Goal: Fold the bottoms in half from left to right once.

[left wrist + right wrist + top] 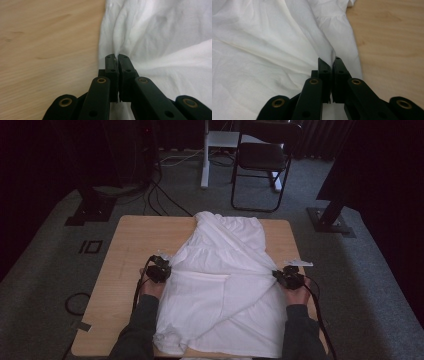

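With my left tongs (159, 268) and right tongs (288, 276) each clamped on a side edge of the crumpled white cotton garment (225, 285) spread mid-surface (125, 245), I pull evenly outward, keeping tension level.

1. The left gripper (117, 56) rises from the bottom edge, its two black fingers (111, 67) pressed together on a thin fold of the white garment (160, 37).
2. The garment spreads away from the fingers, upward and to the right, creased into soft folds.
3. Left of the garment's edge lies the bare light wooden surface (45, 45).
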### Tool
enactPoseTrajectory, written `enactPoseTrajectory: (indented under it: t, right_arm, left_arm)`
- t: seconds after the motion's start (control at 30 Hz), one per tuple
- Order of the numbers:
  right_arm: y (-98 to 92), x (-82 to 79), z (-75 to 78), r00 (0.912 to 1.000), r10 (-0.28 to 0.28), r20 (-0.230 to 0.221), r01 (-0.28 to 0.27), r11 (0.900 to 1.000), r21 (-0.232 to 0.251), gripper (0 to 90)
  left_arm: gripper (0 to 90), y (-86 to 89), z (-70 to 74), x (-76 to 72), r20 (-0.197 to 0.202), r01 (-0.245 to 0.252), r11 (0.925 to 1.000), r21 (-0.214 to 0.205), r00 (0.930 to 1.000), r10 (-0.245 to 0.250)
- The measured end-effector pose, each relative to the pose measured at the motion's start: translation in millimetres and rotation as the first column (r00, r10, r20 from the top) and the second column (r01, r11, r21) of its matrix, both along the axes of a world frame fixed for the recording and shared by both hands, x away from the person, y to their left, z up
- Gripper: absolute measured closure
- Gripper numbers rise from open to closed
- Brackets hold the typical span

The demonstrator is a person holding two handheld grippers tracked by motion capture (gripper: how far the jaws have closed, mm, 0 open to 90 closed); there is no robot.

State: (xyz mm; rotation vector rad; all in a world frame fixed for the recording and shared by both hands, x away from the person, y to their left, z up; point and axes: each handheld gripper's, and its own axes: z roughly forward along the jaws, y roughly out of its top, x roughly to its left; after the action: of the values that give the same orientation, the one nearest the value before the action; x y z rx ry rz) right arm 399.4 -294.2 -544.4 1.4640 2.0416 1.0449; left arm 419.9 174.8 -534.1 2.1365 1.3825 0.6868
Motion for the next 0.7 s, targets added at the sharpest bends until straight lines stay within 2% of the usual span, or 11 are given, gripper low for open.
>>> enactPoseTrajectory:
  t: [0.07,0.17,0.3,0.37,0.4,0.43,0.47,0.57,0.6,0.67,0.7]
  right_arm:
    - [7.2,8.8,2.7,0.9999,0.016,0.005,-0.016,0.9998,-0.011,87.4]
    - [15.4,12.0,5.9,0.9993,0.034,0.015,-0.034,0.9992,-0.022,87.3]
    - [17.4,8.7,9.7,0.9993,0.019,0.033,-0.017,0.9991,-0.038,87.4]
    - [7.7,2.4,14.5,0.9982,-0.017,0.058,0.017,0.9998,-0.009,87.2]
    - [7.7,2.4,14.5,0.9982,-0.017,0.058,0.017,0.9998,-0.009,87.2]
    - [-0.6,-1.1,15.9,0.9963,-0.056,0.064,0.055,0.9983,0.016,86.9]
    - [-4.0,-0.1,13.7,0.9967,-0.068,0.044,0.067,0.9976,0.014,86.2]
    - [-9.2,4.1,2.8,0.9948,-0.098,-0.027,0.098,0.9951,-0.014,71.1]
    - [-9.2,4.1,2.8,0.9948,-0.098,-0.027,0.098,0.9951,-0.014,71.1]
    - [-9.7,-0.5,2.8,0.9930,-0.117,-0.015,0.117,0.9931,-0.003,59.0]
    - [-7.8,-5.2,8.2,0.9935,-0.113,0.016,0.113,0.9936,0.000,53.8]
  left_arm:
    - [88.4,9.0,6.0,3.6,0.022,-0.051,0.9984,-0.025,0.9984,0.052]
    - [88.3,13.7,9.1,3.2,0.028,-0.071,0.9968,-0.038,0.9970,0.072]
    - [86.2,9.4,15.0,-5.5,0.052,-0.012,0.9995,-0.028,0.9986,0.014]
    - [78.8,4.7,20.3,-14.9,0.075,0.062,0.9971,-0.044,0.9955,-0.058]
    - [76.1,4.7,20.3,-14.9,0.075,0.062,0.9971,-0.044,0.9955,-0.058]
    - [70.2,1.8,21.4,-19.9,0.078,0.090,0.9951,-0.041,0.9932,-0.087]
    - [66.7,1.8,21.4,-19.9,0.078,0.090,0.9951,-0.041,0.9932,-0.087]
    - [59.7,0.9,21.6,-26.3,0.074,0.114,0.9929,-0.034,0.9910,-0.111]
    - [58.4,0.9,21.6,-26.3,0.074,0.114,0.9929,-0.034,0.9910,-0.111]
    - [57.3,0.8,21.3,-28.0,0.075,0.112,0.9931,-0.035,0.9912,-0.109]
    - [55.2,0.8,21.5,-28.9,0.073,0.116,0.9926,-0.036,0.9909,-0.113]
